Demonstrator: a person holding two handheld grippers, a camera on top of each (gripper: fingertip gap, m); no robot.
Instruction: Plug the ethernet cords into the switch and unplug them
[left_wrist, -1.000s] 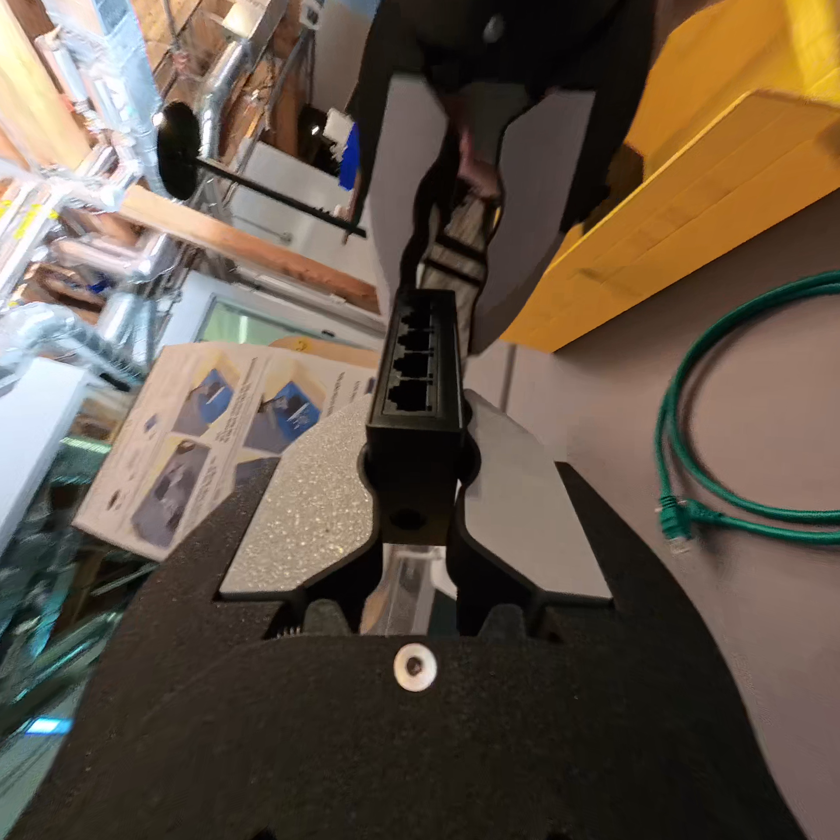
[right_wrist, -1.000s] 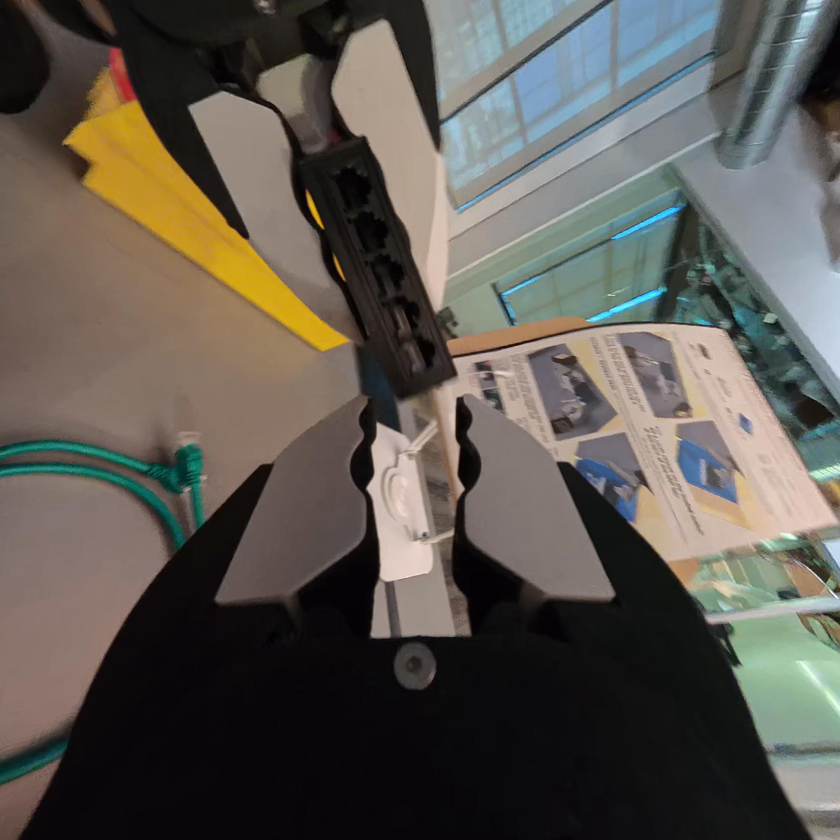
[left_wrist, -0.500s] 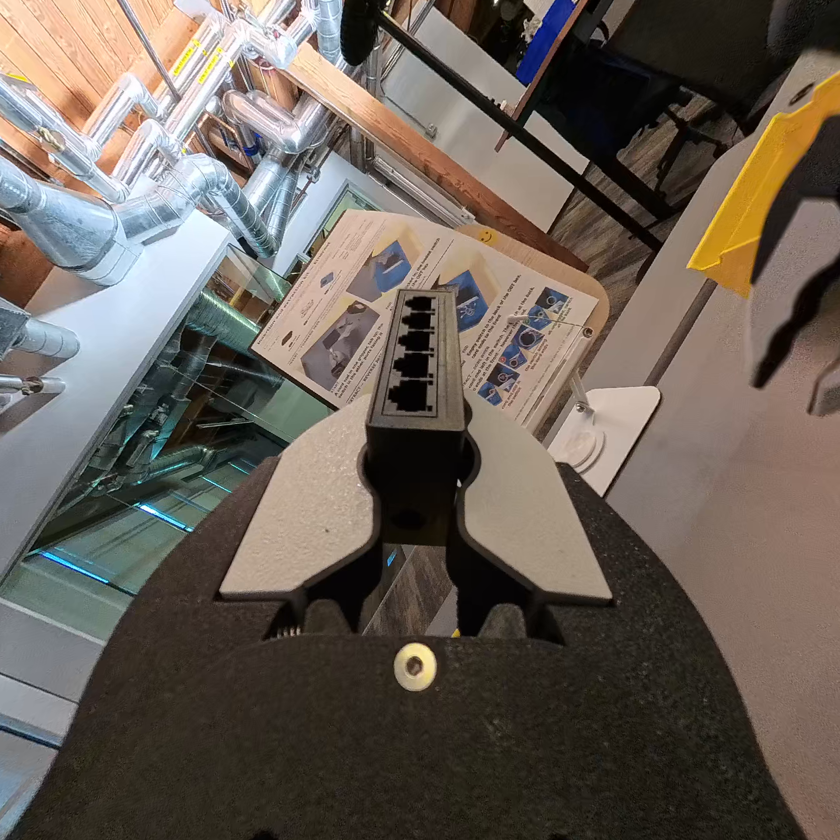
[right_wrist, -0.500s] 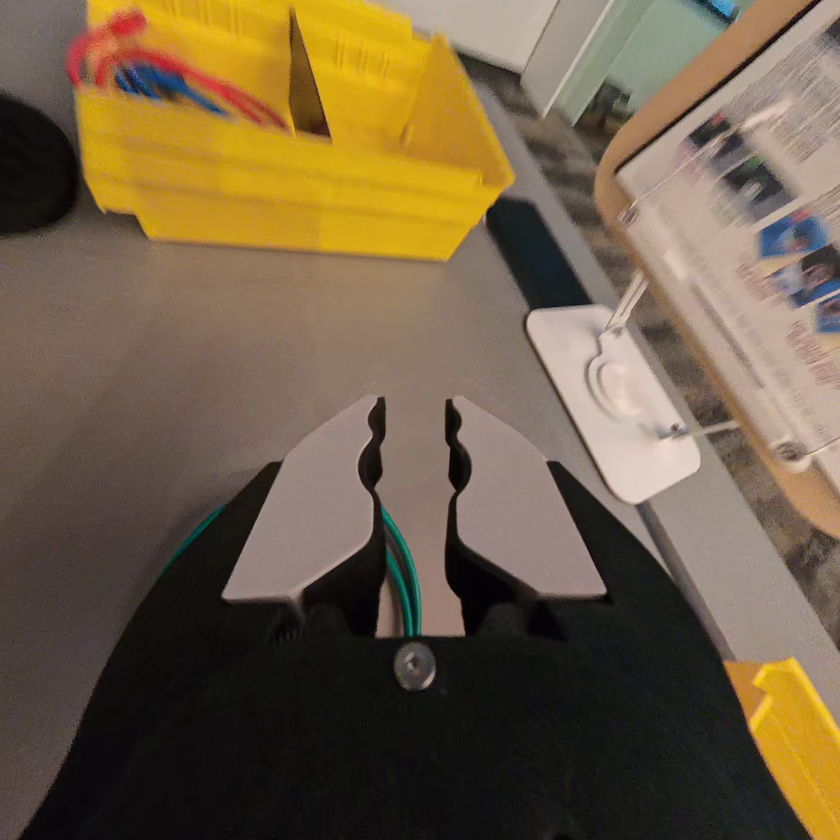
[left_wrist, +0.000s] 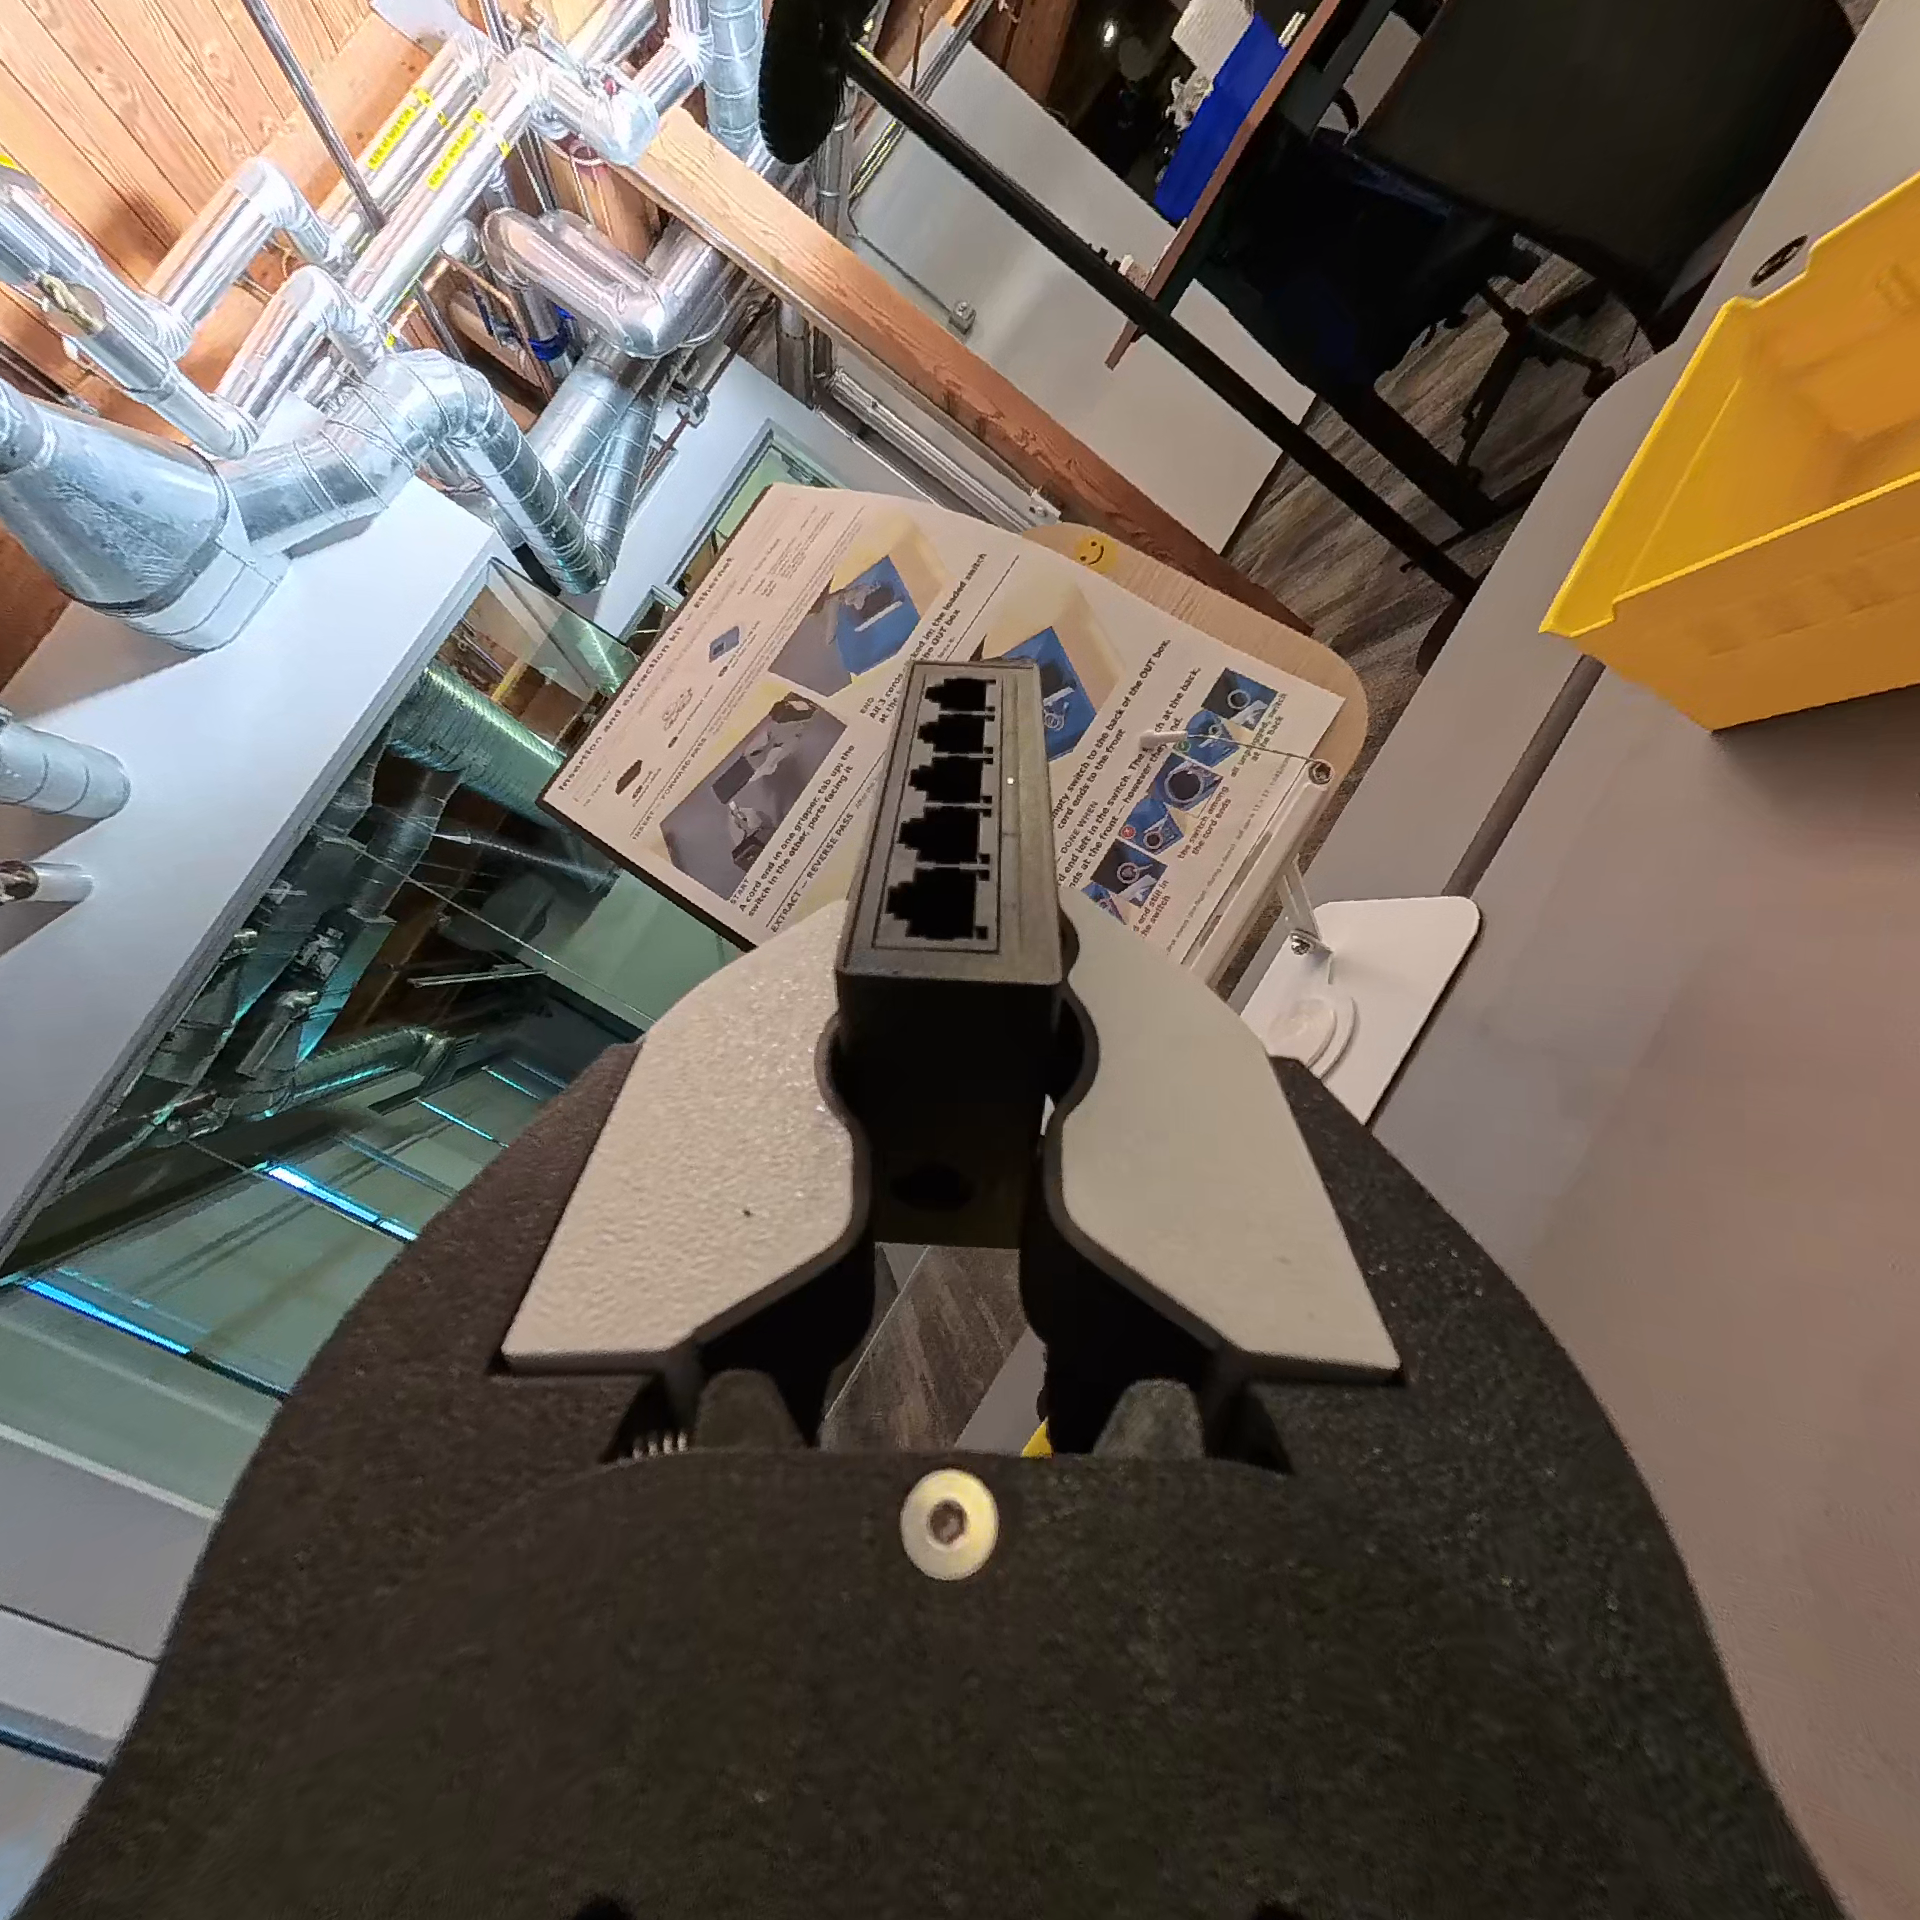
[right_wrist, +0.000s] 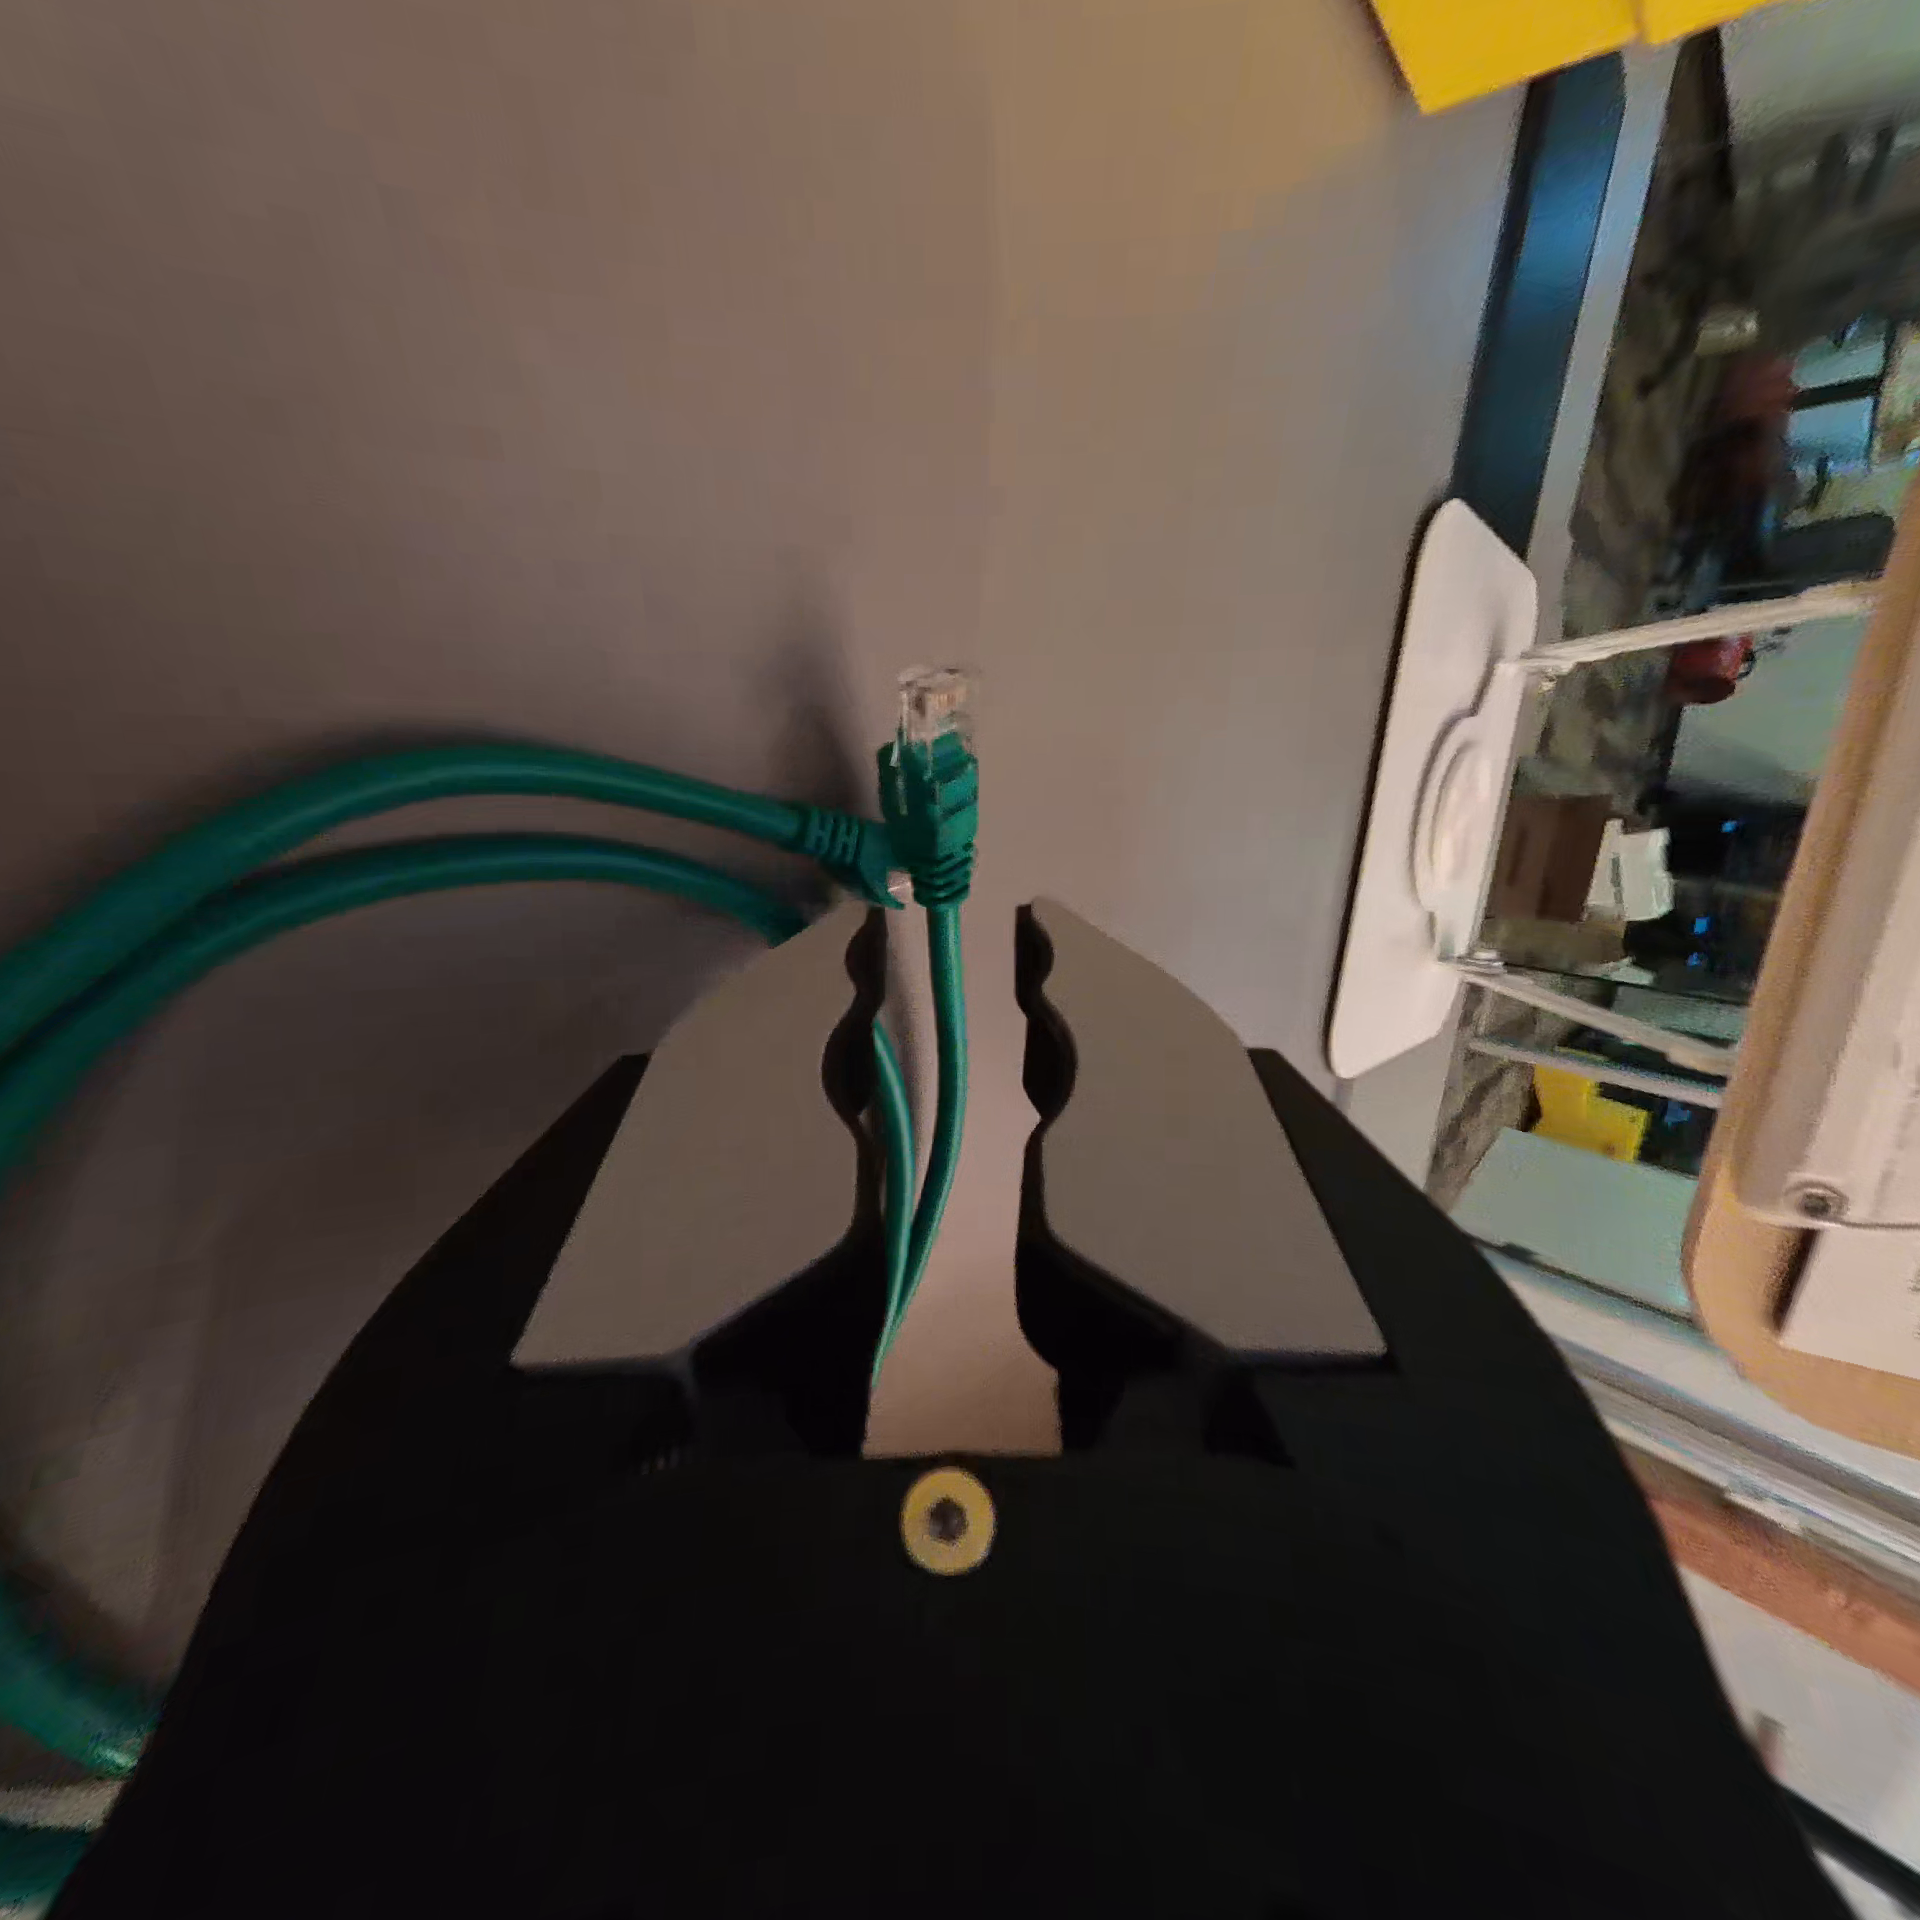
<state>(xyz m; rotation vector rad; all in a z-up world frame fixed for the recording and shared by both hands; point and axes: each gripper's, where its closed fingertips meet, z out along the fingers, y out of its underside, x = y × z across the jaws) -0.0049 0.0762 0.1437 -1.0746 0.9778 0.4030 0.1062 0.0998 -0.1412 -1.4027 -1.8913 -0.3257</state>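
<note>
My left gripper is shut on a black ethernet switch and holds it up in the air, its row of several empty ports facing the camera. My right gripper is open and hovers just above the grey table. A green ethernet cord lies coiled on the table. One of its plugs, with a clear tip, lies just ahead of the fingertips, and its cord runs back between the open jaws. A second plug crosses it from the left.
A yellow bin stands on the table at the right in the left wrist view. A white stand base holds up an instruction sheet at the table's edge. Another yellow bin corner shows at the top of the right wrist view. The gap from one gripper's tips to the other's is roughly 30 cm.
My right gripper has swung away from the switch and down over the green cord, so a plug now lies just ahead of its open jaws. My left gripper has tilted away, still holding the switch.
</note>
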